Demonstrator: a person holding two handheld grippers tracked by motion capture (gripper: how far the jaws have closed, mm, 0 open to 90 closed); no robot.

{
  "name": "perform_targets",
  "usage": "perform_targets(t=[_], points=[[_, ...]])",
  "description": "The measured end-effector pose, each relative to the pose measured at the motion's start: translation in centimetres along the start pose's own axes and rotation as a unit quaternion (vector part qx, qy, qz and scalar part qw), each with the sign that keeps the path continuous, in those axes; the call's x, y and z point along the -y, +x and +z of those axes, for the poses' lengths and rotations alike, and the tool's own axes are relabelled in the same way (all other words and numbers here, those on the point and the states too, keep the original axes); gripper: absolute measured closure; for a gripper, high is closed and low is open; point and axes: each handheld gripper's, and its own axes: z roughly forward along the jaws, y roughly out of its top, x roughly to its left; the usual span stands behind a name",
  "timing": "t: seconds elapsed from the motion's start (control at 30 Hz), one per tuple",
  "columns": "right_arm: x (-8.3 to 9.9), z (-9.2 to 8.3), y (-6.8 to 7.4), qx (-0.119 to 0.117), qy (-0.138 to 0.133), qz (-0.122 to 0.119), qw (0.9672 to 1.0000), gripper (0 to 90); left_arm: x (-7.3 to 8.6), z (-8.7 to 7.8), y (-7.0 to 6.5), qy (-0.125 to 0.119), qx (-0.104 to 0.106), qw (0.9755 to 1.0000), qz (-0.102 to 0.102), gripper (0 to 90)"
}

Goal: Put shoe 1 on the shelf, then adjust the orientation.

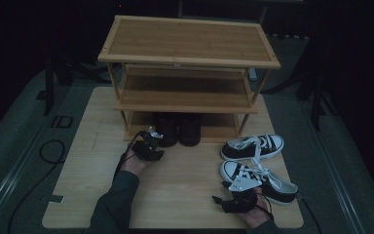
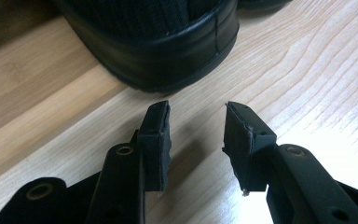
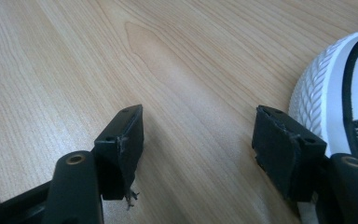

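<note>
A pair of black shoes (image 1: 167, 129) stands on the bottom shelf of a wooden rack (image 1: 190, 61). My left gripper (image 1: 149, 142) is just in front of the left black shoe. In the left gripper view that shoe's heel (image 2: 158, 51) lies right beyond my left gripper (image 2: 198, 126), whose jaws are open with nothing between them. Two black-and-white sneakers (image 1: 253, 146) lie on the table at the right. My right gripper (image 1: 233, 189) hovers by the nearer sneaker (image 1: 263, 181). In the right gripper view the right gripper (image 3: 198, 126) is open and empty, the white toe cap (image 3: 324, 93) beside its right jaw.
The rack has three bamboo shelves and sits at the far half of the light wooden table (image 1: 185, 180). Its middle shelf (image 1: 185, 90) and top shelf bear nothing. A black cable (image 1: 48, 151) loops on the grey floor at the left. The surroundings are dark.
</note>
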Motion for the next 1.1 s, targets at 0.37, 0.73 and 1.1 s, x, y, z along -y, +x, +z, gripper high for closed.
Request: perform_targets(t=[0.37, 0.73, 1.1], points=[[0.0, 0.0, 0.0, 0.001, 0.0, 0.001, 1.0, 33.6, 1.2, -0.9, 0.8, 0.0, -0.005, 0.9999, -0.009, 59.1], [-0.1, 0.0, 0.4, 0.008, 0.005, 0.008, 0.9999, 30.7, 2.2, -1.4, 1.2, -0.003, -0.008, 0.9998, -0.019, 58.2], [-1.7, -1.8, 0.3, 0.0, 0.016, 0.001, 0.9999, 50.2, 2.9, -1.6, 1.1, -0.003, -0.009, 0.9998, -0.019, 58.0]])
